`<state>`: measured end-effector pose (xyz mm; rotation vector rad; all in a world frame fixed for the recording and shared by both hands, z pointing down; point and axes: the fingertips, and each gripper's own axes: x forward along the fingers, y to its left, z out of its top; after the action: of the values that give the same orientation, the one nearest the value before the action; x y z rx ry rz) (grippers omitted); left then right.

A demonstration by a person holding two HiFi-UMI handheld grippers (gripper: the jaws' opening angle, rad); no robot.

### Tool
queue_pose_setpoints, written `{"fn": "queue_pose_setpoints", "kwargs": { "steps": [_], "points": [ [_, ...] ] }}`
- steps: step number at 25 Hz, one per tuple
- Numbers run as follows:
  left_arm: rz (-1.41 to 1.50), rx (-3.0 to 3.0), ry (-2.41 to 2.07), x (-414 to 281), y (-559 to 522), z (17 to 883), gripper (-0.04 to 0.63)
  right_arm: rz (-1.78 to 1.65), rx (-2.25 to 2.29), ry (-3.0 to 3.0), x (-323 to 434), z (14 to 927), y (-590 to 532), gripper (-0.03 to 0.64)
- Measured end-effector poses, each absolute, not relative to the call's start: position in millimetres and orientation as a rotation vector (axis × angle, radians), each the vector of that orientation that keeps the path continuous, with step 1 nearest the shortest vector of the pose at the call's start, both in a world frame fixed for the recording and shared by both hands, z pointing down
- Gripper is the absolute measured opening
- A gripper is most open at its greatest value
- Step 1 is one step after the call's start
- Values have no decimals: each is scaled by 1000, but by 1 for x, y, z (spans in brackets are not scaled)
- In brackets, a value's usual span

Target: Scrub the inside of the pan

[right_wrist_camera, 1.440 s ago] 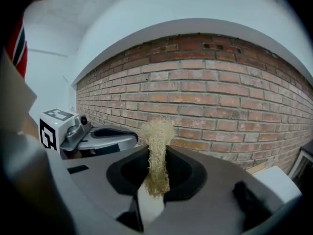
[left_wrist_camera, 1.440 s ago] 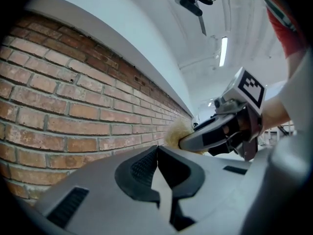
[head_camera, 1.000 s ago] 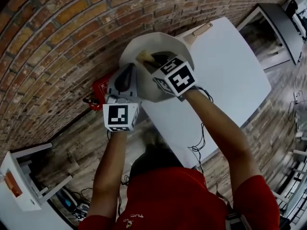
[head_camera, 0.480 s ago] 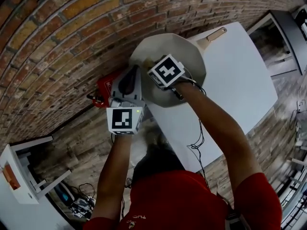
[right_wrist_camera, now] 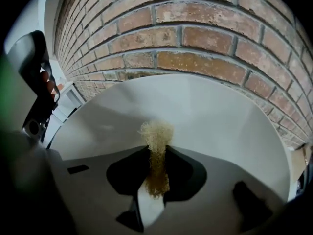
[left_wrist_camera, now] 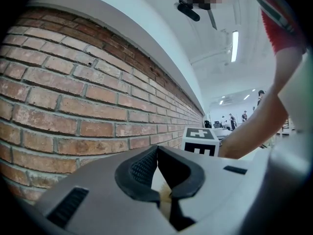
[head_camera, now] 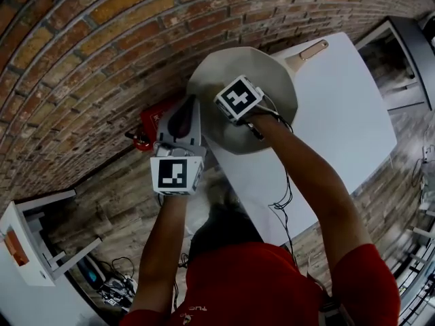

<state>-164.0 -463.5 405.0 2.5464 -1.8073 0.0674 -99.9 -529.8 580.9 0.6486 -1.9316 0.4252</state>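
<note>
A pale grey pan [head_camera: 275, 80] with a tan handle [head_camera: 309, 50] sits at the white table's corner by the brick wall. My left gripper [head_camera: 191, 107] is at the pan's left rim, jaws shut on that pale rim [left_wrist_camera: 162, 192]. My right gripper [head_camera: 233, 94] reaches over the pan's middle; its marker cube hides the fingertips in the head view. In the right gripper view the gripper [right_wrist_camera: 157, 163] is shut on a tan fibrous scrubber [right_wrist_camera: 156, 137], whose frayed tip points at the pan's smooth inner wall [right_wrist_camera: 220, 116].
The brick wall [head_camera: 81, 53] runs close behind the pan. A red object [head_camera: 145, 126] lies on the floor by the wall, left of the pan. The white table [head_camera: 340, 128] stretches right. A white shelf unit [head_camera: 27, 250] stands lower left, with cables on the floor.
The right gripper has moved from the pan's left side toward its middle, and the scrubber seen a second ago is now hidden under its cube. The left gripper keeps its hold on the rim.
</note>
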Motion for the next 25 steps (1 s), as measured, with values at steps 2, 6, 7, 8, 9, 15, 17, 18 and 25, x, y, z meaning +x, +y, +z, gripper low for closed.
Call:
{"fn": "queue_pose_setpoints", "kwargs": {
  "steps": [2,6,7,8,9,15,17,18,25],
  "points": [
    [69,2549,-1803,-163,-463,405,14,437,673,-1911,-89,584,-537,87],
    [67,2555,-1794,-161,-461,406,14,460,743,-1875,-65,585,-553,87],
    [65,2554,-1792,-161,-460,406,14,454,767,-1859,-57,585,-557,87],
    [65,2553,-1792,-161,-460,406,14,446,789,-1843,-49,584,-561,87],
    [67,2555,-1793,-160,-459,405,14,442,805,-1829,-43,584,-564,87],
    [61,2558,-1801,-159,-456,401,14,455,799,-1842,-38,578,-551,87],
    [60,2557,-1800,-159,-455,400,14,449,731,-1893,-56,572,-533,87],
    [58,2554,-1802,-160,-454,399,14,439,693,-1921,-66,568,-524,87],
    [49,2560,-1809,-160,-449,396,14,410,503,-1910,-102,576,-476,87]
  ]
}}
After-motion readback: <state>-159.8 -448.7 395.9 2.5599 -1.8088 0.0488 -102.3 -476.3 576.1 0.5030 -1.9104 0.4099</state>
